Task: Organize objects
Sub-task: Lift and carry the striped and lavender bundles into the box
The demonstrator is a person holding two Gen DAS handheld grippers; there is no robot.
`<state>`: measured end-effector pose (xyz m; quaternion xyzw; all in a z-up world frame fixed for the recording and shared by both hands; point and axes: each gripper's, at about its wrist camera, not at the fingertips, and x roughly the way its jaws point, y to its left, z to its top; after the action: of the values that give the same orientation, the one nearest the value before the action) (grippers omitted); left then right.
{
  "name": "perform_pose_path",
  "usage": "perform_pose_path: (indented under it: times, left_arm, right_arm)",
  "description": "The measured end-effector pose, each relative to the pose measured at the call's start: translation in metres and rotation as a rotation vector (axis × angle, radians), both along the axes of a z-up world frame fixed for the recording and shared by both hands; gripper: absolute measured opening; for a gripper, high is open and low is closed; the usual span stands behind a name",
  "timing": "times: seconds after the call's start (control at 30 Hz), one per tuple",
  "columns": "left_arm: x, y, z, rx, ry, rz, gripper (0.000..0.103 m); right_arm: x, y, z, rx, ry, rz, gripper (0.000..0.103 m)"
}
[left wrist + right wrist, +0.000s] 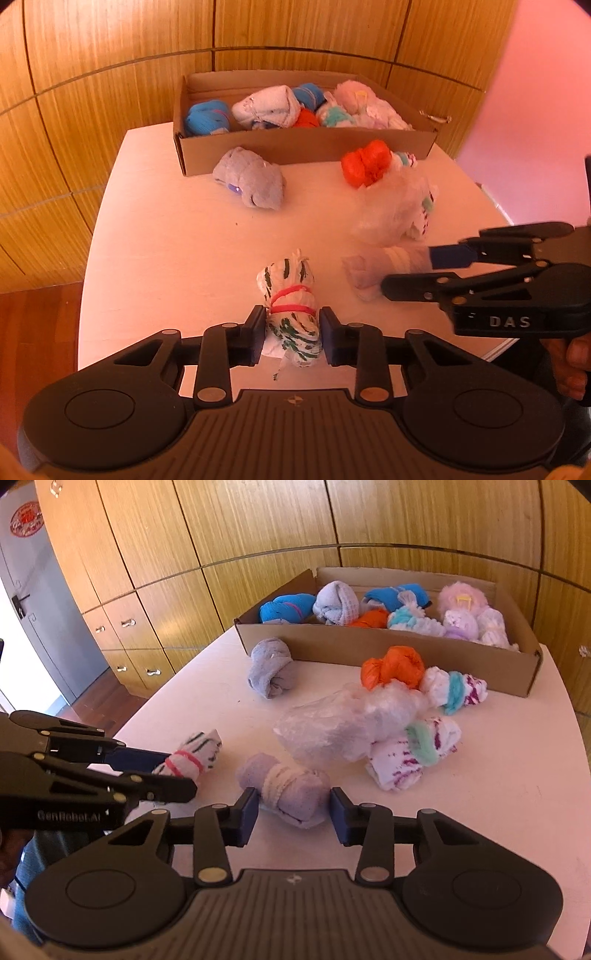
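In the left wrist view, a white roll with green marks (293, 314), bound by a red elastic band, lies at lower centre of the frame between the two pads of the left tongs (293, 334). Both pads press against its sides, so these tongs are clenched on it. The roll rests on the pale surface (166, 240), its free end pointing up the frame.

In the right wrist view, a lilac roll (286, 790), tied with a cream band, lies at lower centre between the pads of the right tongs (294, 814). The left pad touches its end. A sliver of the surface seems to show between the roll and the right pad, so I cannot tell whether the grip is firm. The log of the jaws puts them nearly shut, around this roll.

Above and to the right of it sits a crumpled clear plastic bag (332, 727), with a white roll with purple specks (410, 753) just beside it. Further up lie an orange bundle (393, 670) and a grey rolled cloth (271, 672), both near the front wall of a cardboard box (369, 646). The box stands at the far edge of the surface, in the upper part of the frame, and holds blue, white, orange and pink rolls. Wooden cabinet panels (258, 528) fill the background.
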<state>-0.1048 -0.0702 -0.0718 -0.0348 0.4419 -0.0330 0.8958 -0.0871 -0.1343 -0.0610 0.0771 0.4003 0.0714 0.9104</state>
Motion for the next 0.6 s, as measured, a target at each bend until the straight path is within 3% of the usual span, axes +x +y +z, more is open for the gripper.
perform_pose_path:
  times: [0.33, 0.6]
  left_arm:
    - [0.009, 0.013, 0.02, 0.014, -0.018, 0.012, 0.038]
    - [0.04, 0.038, 0.058, 0.029, -0.075, -0.006, 0.037]
  right_arm:
    - [-0.014, -0.019, 0.031, 0.028, -0.054, -0.033, 0.038]
    - [0.0, -0.035, 0.072, 0.006, -0.136, -0.019, 0.038]
